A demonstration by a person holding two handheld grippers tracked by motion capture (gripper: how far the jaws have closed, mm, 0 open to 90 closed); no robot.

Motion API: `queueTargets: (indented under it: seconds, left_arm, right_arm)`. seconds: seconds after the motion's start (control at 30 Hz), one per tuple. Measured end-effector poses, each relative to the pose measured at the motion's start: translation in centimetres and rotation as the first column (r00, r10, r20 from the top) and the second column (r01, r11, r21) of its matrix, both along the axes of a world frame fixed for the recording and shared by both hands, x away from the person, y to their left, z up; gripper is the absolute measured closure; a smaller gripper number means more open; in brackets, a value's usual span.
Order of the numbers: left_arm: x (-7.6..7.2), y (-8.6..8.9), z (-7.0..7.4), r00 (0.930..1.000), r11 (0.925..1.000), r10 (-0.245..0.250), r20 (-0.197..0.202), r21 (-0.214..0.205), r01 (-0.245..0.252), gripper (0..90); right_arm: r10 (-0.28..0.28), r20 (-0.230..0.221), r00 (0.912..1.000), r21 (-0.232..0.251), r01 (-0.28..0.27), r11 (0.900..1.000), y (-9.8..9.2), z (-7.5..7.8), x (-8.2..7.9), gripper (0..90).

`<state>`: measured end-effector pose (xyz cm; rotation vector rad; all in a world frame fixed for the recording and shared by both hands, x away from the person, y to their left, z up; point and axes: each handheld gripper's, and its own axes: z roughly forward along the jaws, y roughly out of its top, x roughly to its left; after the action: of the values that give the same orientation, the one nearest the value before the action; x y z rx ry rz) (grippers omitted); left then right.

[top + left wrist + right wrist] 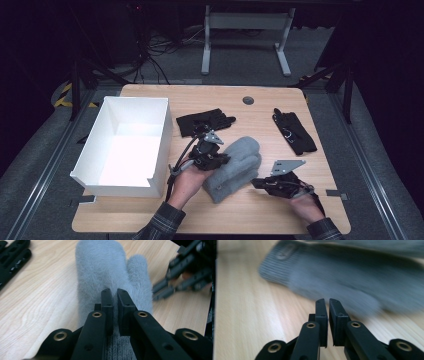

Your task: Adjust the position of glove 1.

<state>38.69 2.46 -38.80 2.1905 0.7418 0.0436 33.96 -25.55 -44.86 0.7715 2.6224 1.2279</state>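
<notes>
My left tongs [113, 293] are pinched on the grey mitten [234, 167] near its knit cuff; it lies toward the worktop's [280, 215] near edge. My right tongs [326, 302] are nearly closed, empty, just beside it. Soft, light, floppy: grip cuff and fingertip end.

Dark room, grey carpet floor [310, 60], white desk legs [206, 47], tangled cables [160, 47]

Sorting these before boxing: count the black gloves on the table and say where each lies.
2. One black glove lies just right of the white box, beyond the grey mittens. The other black glove lies near the table's right edge. More could be hidden inside the box.
</notes>
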Motion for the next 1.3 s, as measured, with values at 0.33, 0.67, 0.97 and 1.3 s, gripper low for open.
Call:
queueTargets:
  seconds: [0.33, 0.67, 0.97, 1.3]
  left_arm:
    - [-0.7, -1.1, -0.8, 0.9999, 0.9999, -0.008, -0.010, 0.012, 0.008, 85.7]
    - [-0.8, -2.0, -2.8, 0.9992, 0.9971, -0.019, -0.034, 0.072, 0.021, 85.2]
    - [-0.6, -0.8, -1.3, 0.9998, 0.9998, -0.019, 0.004, -0.003, 0.019, 69.3]
    - [2.0, 2.7, -2.9, 0.9958, 0.9954, 0.083, -0.040, 0.052, -0.081, 90.0]
  right_arm:
    - [-0.130, 0.003, 0.9915, 0.023, 0.130, 0.9912, -3.8, 0.0, 1.0, 77.7]
    - [-0.150, 0.001, 0.9887, 0.008, 0.150, 0.9887, -4.0, -0.1, 1.2, 73.2]
    - [-0.137, 0.010, 0.9905, 0.029, 0.137, 0.9902, -3.7, 0.4, 0.8, 78.3]
    - [-0.029, -0.026, 0.9992, 0.037, 0.030, 0.9989, -0.5, 0.5, -0.2, 90.0]
